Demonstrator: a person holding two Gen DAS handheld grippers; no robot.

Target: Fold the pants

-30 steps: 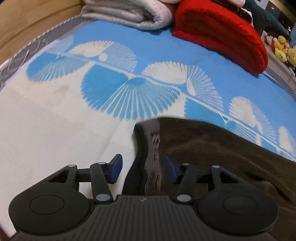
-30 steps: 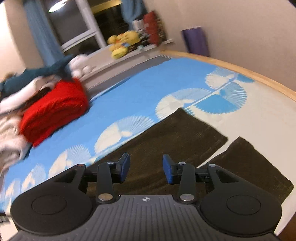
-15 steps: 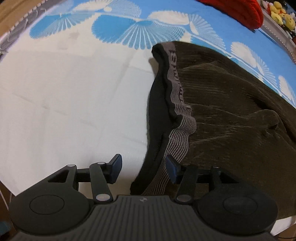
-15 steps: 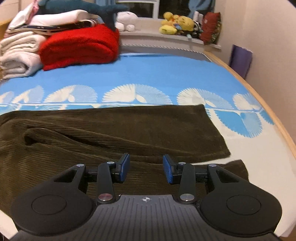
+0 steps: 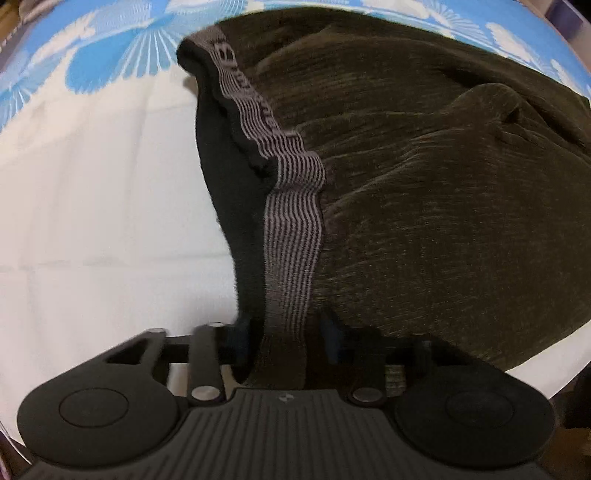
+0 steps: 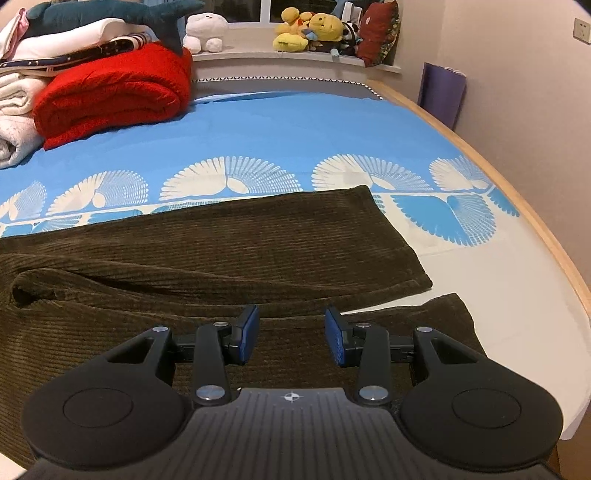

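Note:
Dark brown corduroy pants (image 6: pixel 221 251) lie spread on the bed, legs pointing right, the two hems (image 6: pixel 424 291) apart. In the left wrist view the pants (image 5: pixel 443 184) fill the right side, with a grey striped waistband (image 5: pixel 291 229) running down between my fingers. My left gripper (image 5: pixel 284 339) is open, its jaws on either side of the waistband at the pants' near corner; the fingertips are partly hidden by cloth. My right gripper (image 6: pixel 291 332) is open and empty, just above the near leg close to its hem.
The bed sheet (image 6: pixel 295 129) is blue with white fan shapes, white toward the near edge (image 5: pixel 92 221). A red folded blanket (image 6: pixel 114 96) and white bedding (image 6: pixel 14 122) lie at the far left. Plush toys (image 6: pixel 306 29) line the windowsill. A wooden bed frame (image 6: pixel 517 199) borders the right.
My left gripper has moved forward onto the pants' waist so the waistband now lies between its jaws. My right gripper has dropped slightly closer to the near leg.

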